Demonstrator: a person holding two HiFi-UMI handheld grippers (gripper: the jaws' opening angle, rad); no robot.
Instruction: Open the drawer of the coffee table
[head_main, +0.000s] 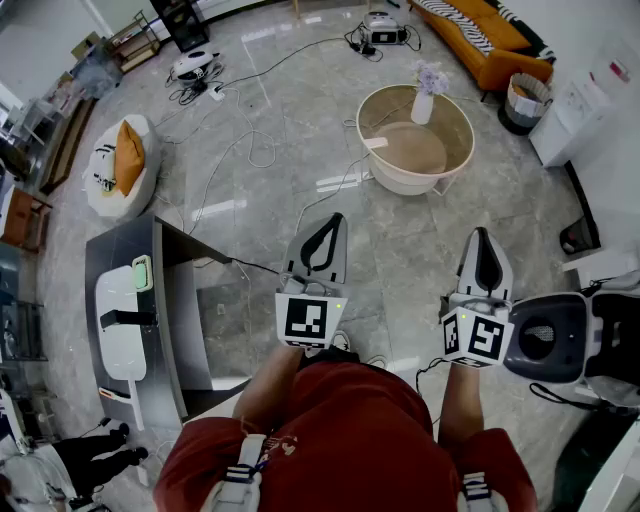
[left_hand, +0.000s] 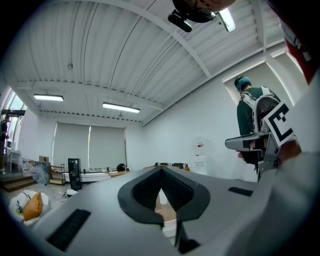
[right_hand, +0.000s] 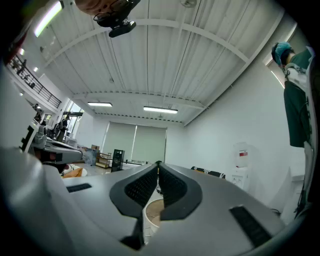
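The round white coffee table stands on the marble floor ahead, with a white vase of flowers on its tan top. I cannot make out a drawer on it. My left gripper and right gripper are held level side by side, well short of the table, both pointing towards it. Both are shut with nothing between the jaws. In the left gripper view the jaws of the left gripper meet, and the table shows through the gap below. The right gripper frames the table the same way.
A grey desk stands at my left, a black-and-white machine at my right. Cables trail over the floor. Farther off are a round pouf with an orange cushion, an orange sofa and a bin. A person in green stands nearby.
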